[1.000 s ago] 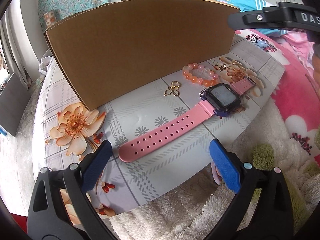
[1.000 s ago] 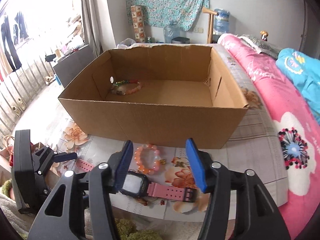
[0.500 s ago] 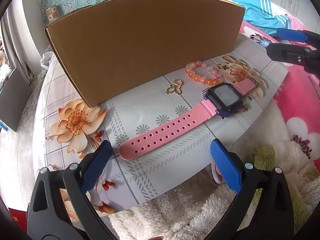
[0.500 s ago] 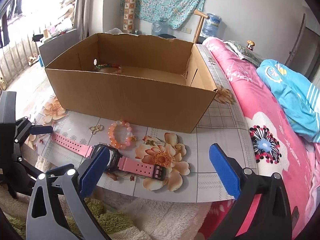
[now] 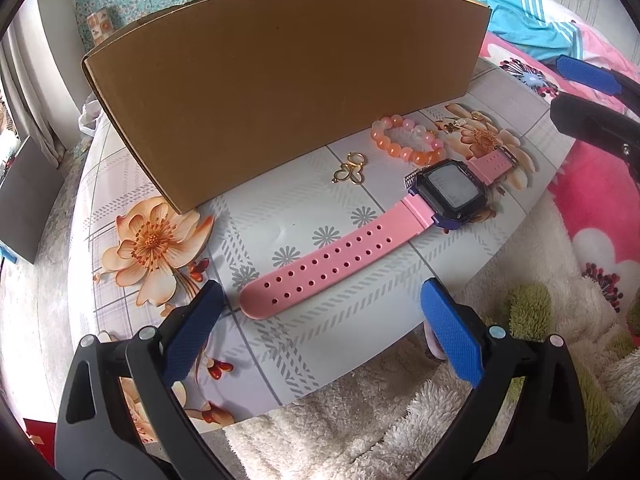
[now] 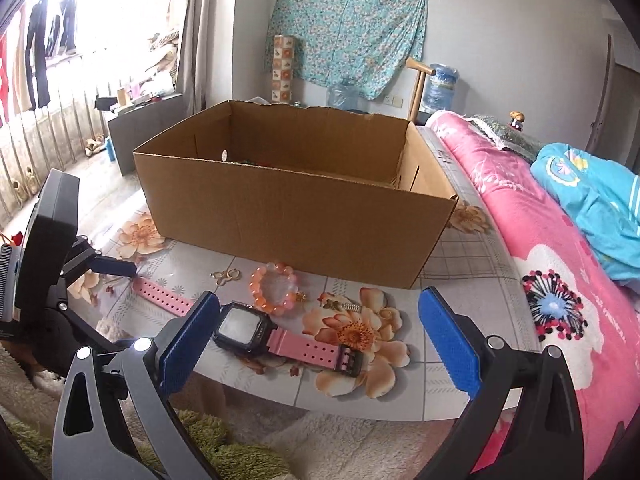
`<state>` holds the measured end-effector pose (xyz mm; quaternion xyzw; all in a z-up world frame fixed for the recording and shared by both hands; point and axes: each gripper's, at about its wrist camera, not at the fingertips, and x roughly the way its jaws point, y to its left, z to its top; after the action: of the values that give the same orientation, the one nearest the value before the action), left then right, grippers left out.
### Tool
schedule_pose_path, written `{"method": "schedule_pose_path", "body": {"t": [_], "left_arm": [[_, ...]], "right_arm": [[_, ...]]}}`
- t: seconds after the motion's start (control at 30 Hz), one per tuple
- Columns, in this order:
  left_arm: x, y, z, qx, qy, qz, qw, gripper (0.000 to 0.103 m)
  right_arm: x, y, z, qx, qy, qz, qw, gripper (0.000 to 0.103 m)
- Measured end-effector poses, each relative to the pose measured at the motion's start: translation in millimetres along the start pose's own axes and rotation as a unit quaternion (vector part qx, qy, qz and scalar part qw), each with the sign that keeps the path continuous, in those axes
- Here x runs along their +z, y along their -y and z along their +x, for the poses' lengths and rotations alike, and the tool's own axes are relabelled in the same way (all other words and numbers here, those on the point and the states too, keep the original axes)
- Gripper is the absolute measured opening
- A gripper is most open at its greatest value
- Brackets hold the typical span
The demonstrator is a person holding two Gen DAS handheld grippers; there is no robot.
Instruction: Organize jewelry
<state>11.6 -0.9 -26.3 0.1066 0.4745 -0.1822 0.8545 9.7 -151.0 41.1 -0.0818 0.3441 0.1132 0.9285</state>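
The left hand-held gripper [image 5: 320, 328] hovers low over the near edge of the desk [image 5: 360, 360], its blue pads spread wide and holding nothing; the tip of the pink watch [image 5: 360, 248] strap lies just ahead of it at 12 o'clock, between the two pads but untouched. The watch stretches flat toward 2 o'clock, its dark square face up; just beyond the face, touching or nearly so, sits the orange bead bracelet [image 5: 408, 142]; the small gold earrings [image 5: 350, 168] lie at 11 o'clock of the watch face, close to the wall of the cardboard box [image 5: 280, 80].

The right hand-held gripper [image 6: 320, 336] is likewise wide open and empty, poised above the same desk edge; in its view the watch [image 6: 256, 328] lies between the pads, the bracelet [image 6: 274, 288] at 12 o'clock of it, the earrings [image 6: 226, 276] at 11 o'clock, and the box [image 6: 300, 216] stands open-topped behind them. A pink floral bed [image 6: 560, 280] runs along at 3 o'clock.
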Motion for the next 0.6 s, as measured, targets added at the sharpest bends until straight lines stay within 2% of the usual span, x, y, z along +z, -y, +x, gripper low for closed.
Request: {"method": "schedule_pose_path", "body": {"t": [0.13,0.3,0.37,0.47,0.6], "left_arm": [[0,8,-9,0.012,0.027,0.032,0.9991,0.095],[5,20,-19,-0.001,0.058,0.060,0.9965,0.093],[8,25,-18,0.001,0.059,0.069,0.9959,0.080],[10,30,-16,0.000,0.057,0.080,0.9952,0.068],[10,32,-14,-0.007,0.057,0.089,0.9944,0.056]], "right_arm": [[-5,7,4,0.016,-0.013,0.015,1.000,0.097],[-12,14,12,0.063,-0.029,0.023,0.997,0.088],[-14,15,18,0.083,-0.039,0.019,0.996,0.081],[-15,14,29,0.108,-0.059,-0.001,0.992,0.074],[-14,3,43,0.126,-0.080,-0.048,0.988,0.071]]}}
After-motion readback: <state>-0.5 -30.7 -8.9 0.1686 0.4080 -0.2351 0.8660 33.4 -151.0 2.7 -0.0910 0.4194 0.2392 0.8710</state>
